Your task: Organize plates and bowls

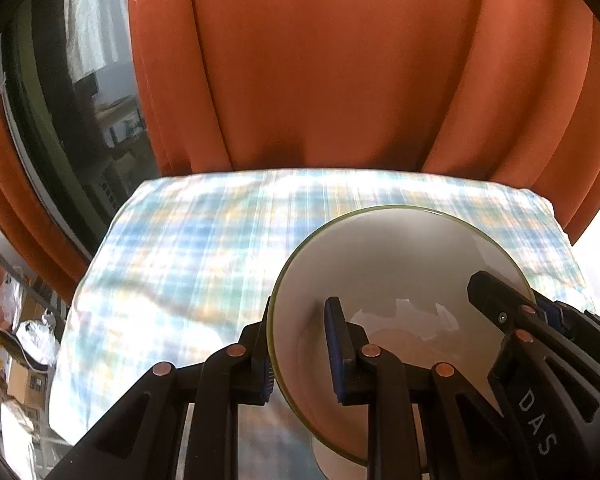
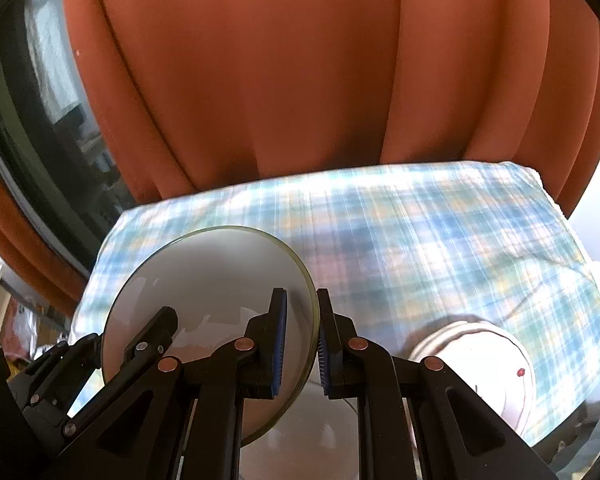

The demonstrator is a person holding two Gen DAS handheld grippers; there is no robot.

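A white bowl (image 1: 400,264) with a thin greenish rim hangs tilted above a table under a blue plaid cloth (image 1: 188,248). My left gripper (image 1: 300,360) is shut on the bowl's left rim, one pad inside and one outside. The right gripper (image 1: 520,300) grips the opposite rim at the right of this view. In the right wrist view the same bowl (image 2: 212,276) sits lower left, and my right gripper (image 2: 304,348) is shut on its right rim. The left gripper (image 2: 116,336) clamps the far side.
A white plate or plates (image 2: 480,356) with a small red mark lie on the plaid cloth (image 2: 420,232) at lower right. Another pale dish (image 2: 320,440) shows under the bowl. Orange curtains (image 1: 340,80) hang behind the table; a dark window (image 1: 80,120) is at left.
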